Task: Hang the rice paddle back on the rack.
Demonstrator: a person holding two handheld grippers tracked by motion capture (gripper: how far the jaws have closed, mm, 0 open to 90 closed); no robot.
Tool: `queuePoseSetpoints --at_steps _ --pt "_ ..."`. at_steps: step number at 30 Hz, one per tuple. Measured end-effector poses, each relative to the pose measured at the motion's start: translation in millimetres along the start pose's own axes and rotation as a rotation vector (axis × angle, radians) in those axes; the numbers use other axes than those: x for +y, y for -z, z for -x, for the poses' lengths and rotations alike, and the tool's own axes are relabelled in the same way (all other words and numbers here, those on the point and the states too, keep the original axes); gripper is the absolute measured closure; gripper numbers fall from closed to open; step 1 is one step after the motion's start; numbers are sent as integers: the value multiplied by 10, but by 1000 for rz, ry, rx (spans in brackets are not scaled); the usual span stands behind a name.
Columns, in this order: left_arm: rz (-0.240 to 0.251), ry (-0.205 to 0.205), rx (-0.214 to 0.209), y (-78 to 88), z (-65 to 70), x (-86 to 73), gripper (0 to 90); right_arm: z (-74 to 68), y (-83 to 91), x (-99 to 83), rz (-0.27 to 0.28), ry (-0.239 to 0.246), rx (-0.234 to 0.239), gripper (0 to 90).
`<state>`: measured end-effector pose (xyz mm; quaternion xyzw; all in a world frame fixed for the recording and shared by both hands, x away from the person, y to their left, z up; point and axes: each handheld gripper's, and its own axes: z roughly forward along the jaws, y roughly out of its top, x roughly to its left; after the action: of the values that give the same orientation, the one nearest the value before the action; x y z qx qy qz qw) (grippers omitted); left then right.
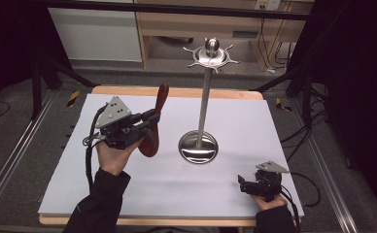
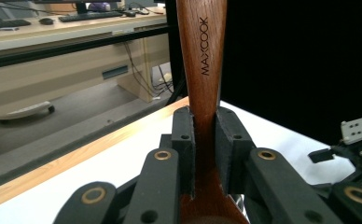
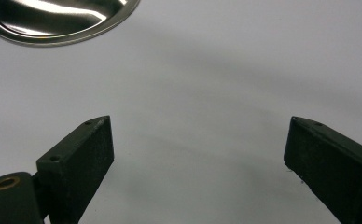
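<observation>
My left gripper [image 1: 152, 116] is shut on a dark wooden spoon [image 1: 156, 119], held upright above the left half of the white table [image 1: 128, 189]. In the left gripper view both pads clamp the spoon's neck [image 2: 205, 135]; its handle, marked MAXCOOK, rises past the top of that view. A steel utensil stand [image 1: 205, 97] with a round base [image 1: 198, 147] and a hooked ring on top [image 1: 212, 56] stands mid-table, to the right of the spoon. My right gripper [image 1: 241, 184] rests low at the front right, open, with bare tabletop between its jaws [image 3: 198, 154].
The stand's shiny base [image 3: 58, 18] lies at the top left of the right gripper view. Beyond the far table edge are a wooden cabinet [image 1: 196, 24] and dark tripod legs [image 1: 45, 77]. A metal rail [image 1: 11, 155] runs along the left side.
</observation>
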<state>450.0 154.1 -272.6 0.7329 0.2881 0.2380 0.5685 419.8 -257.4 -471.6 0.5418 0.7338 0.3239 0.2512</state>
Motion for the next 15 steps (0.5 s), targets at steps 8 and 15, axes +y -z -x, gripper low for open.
queuePoseSetpoints --at_steps 8,15 --pt "18 6 -17 1 19 95 783 -4 -1 -1 0 -6 2 86" --pt "19 29 -28 -36 21 146 783 -4 4 0 0 -9 2 86"
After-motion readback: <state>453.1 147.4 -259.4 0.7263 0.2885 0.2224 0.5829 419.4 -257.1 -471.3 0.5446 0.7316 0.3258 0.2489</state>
